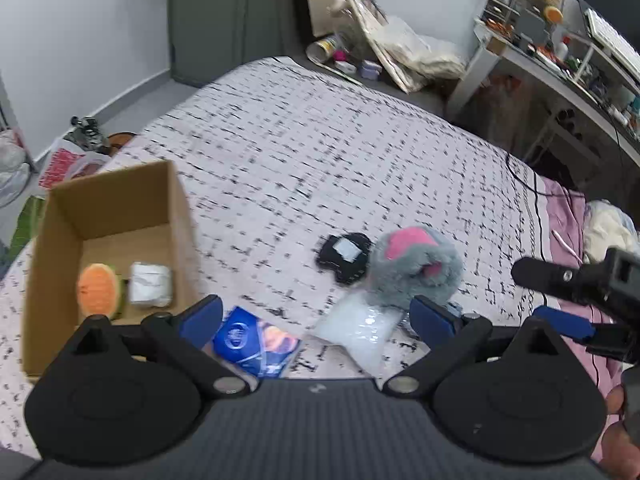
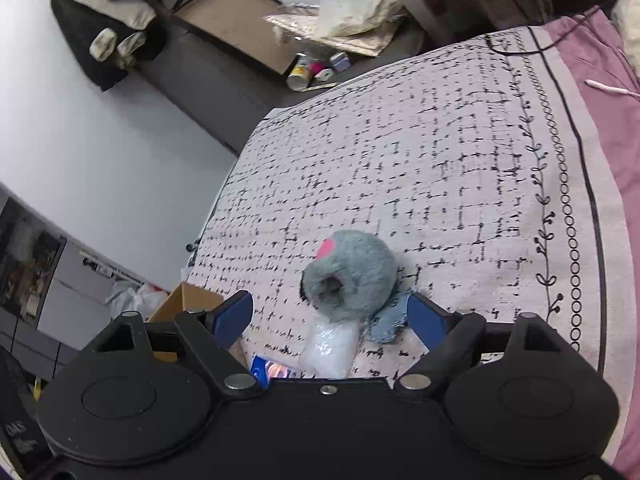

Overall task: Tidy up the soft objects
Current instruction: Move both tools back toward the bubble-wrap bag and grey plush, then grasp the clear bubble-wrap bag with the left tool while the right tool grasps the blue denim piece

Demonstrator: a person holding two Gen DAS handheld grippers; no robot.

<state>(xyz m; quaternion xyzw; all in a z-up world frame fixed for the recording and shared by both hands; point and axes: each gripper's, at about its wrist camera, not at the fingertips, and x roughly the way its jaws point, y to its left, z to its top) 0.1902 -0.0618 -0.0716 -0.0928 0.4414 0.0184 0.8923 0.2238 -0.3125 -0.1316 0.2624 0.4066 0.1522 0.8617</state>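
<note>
A grey fluffy plush (image 1: 416,268) with pink patches lies on the patterned blanket (image 1: 300,160). Beside it are a black cloth piece (image 1: 344,256), a clear plastic bag (image 1: 360,328) and a blue packet (image 1: 252,340). My left gripper (image 1: 316,316) is open above the blue packet and the bag. The cardboard box (image 1: 116,208) at the left holds an orange plush slice (image 1: 98,290) and a white packet (image 1: 150,284). My right gripper (image 2: 330,316) is open just short of the grey plush (image 2: 352,276), over the clear bag (image 2: 332,346) and beside a blue cloth scrap (image 2: 386,324).
The right gripper's blue finger (image 1: 564,322) shows at the right of the left wrist view. A pink sheet (image 2: 616,152) borders the blanket, and a black cable (image 1: 520,176) lies across it. A cluttered desk (image 1: 560,72) stands past the bed, and bags and cans (image 1: 332,48) litter the floor.
</note>
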